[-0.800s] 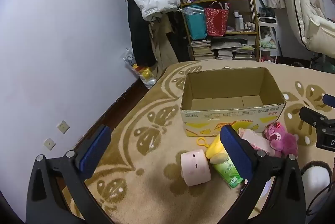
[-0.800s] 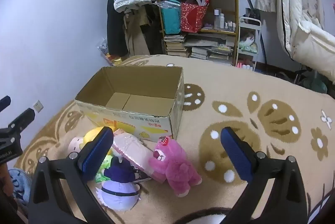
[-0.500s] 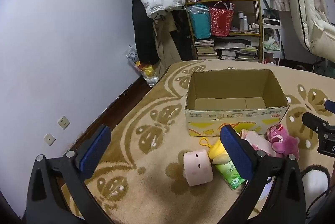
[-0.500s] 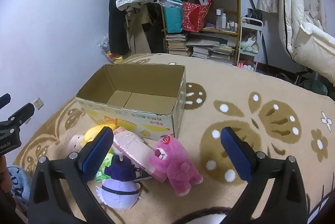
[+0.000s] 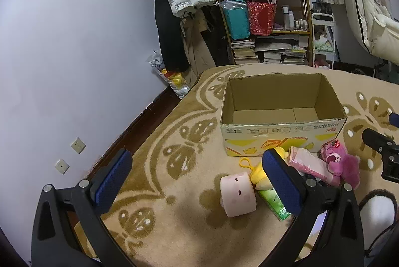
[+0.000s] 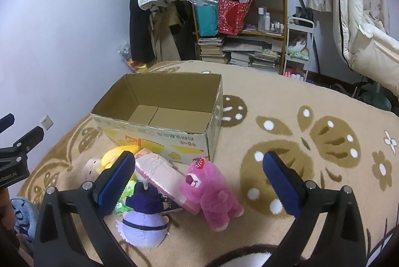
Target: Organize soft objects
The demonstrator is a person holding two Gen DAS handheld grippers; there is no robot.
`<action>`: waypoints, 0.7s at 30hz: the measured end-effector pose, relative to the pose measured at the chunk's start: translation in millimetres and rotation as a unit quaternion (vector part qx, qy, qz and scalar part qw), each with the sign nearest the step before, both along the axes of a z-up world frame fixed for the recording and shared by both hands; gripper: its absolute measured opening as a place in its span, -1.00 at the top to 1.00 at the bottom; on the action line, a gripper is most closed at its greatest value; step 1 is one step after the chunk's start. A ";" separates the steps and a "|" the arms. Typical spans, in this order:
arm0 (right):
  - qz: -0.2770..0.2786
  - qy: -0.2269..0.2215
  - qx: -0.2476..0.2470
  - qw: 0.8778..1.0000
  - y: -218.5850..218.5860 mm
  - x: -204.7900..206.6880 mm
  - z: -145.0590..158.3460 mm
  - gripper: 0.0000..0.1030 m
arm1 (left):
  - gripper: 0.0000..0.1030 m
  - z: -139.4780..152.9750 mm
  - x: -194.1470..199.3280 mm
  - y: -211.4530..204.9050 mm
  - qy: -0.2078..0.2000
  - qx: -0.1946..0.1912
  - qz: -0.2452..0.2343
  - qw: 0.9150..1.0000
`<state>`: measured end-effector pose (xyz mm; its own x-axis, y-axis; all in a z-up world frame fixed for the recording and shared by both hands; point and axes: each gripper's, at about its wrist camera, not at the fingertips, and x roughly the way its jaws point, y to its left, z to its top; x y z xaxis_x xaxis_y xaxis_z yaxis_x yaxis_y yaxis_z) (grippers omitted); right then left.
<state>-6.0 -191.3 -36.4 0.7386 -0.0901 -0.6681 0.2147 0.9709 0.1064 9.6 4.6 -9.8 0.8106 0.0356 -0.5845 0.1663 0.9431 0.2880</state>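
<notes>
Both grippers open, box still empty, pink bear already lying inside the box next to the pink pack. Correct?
Not quite. The pink bear is not inside the cardboard box; the right wrist view shows it on the rug in front of the box, next to the pink pack. Left gripper and right gripper are open, box empty.

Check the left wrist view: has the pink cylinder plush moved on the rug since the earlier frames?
No. The pink cylinder plush lies beside the yellow plush, before the cardboard box, as earlier; only the camera shifted.
</notes>
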 end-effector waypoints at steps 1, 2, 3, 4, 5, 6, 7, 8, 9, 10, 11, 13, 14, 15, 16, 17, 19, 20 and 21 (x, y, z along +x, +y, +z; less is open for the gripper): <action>0.001 0.000 -0.001 1.000 0.6 0.0 -0.2 -1.00 | -1.00 -0.9 0.4 -0.3 0.001 0.003 0.000 1.000; 0.000 0.000 0.000 1.000 0.4 -0.1 -0.2 -1.00 | -1.00 -1.8 0.5 -0.5 0.002 0.005 0.001 1.000; 0.000 -0.001 -0.001 1.000 0.9 -0.2 -0.6 -1.00 | -1.00 -2.7 0.4 -0.7 0.003 0.006 0.000 1.000; -0.001 0.000 0.000 1.000 0.4 0.1 0.2 -1.00 | -1.00 -3.3 0.8 -1.3 0.005 0.006 0.000 1.000; 0.000 0.000 0.000 1.000 0.3 -0.1 0.3 -1.00 | -1.00 -2.9 0.8 -1.3 0.005 0.006 -0.001 1.000; 0.000 0.000 0.000 1.000 0.6 -0.1 0.1 -1.00 | -1.00 -2.7 0.4 -1.6 0.004 0.007 -0.001 1.000; -0.001 0.000 -0.001 1.000 0.5 0.1 0.4 -1.00 | -1.00 -2.8 1.1 -1.3 0.004 0.007 0.000 1.000; 0.000 0.000 0.000 1.000 0.3 -0.1 0.4 -1.00 | -1.00 -2.6 1.5 -0.8 0.004 0.007 -0.001 1.000; 0.000 0.000 0.000 1.000 0.5 -0.1 0.2 -1.00 | -1.00 -3.2 1.8 -0.9 0.005 0.007 -0.001 1.000; -0.001 0.000 -0.001 1.000 0.6 -0.1 0.2 -1.00 | -1.00 -3.1 1.4 -1.0 0.005 0.008 0.000 1.000; -0.001 0.000 -0.001 1.000 0.6 -0.1 0.0 -1.00 | -1.00 -3.3 1.5 -1.1 0.006 0.008 -0.001 1.000; 0.000 0.000 -0.001 1.000 0.6 -0.3 -0.2 -1.00 | -1.00 -3.5 2.4 -1.9 0.007 0.010 -0.002 1.000; 0.000 0.000 -0.001 1.000 0.7 -0.2 -0.3 -1.00 | -1.00 -3.3 2.3 -2.2 0.007 0.011 -0.002 1.000; 0.000 0.000 -0.001 1.000 1.1 -0.1 -0.5 -1.00 | -1.00 -3.1 2.5 -2.1 0.007 0.011 -0.002 1.000; 0.000 0.000 -0.001 1.000 1.5 -0.1 -0.7 -1.00 | -1.00 -3.1 2.6 -2.1 0.007 0.011 -0.002 1.000; 0.000 0.000 -0.001 1.000 0.6 -0.3 -0.5 -1.00 | -1.00 -3.1 2.6 -1.9 0.007 0.011 -0.002 1.000; 0.000 0.000 -0.001 1.000 0.5 -0.3 -0.6 -1.00 | -1.00 -3.3 2.4 -2.4 0.006 0.013 -0.003 1.000; 0.000 0.000 -0.001 1.000 0.5 -0.4 -0.7 -1.00 | -1.00 -3.5 2.6 -2.5 0.007 0.015 -0.002 1.000; 0.000 0.000 -0.001 1.000 1.2 -0.5 -1.2 -1.00 | -1.00 -3.5 2.6 -2.8 0.007 0.015 -0.003 1.000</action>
<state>-6.6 -190.0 -37.5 0.7389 -0.0914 -0.6676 0.2147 0.9711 0.1046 12.2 1.8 -13.3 0.8029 0.0487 -0.5942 0.1757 0.9330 0.3139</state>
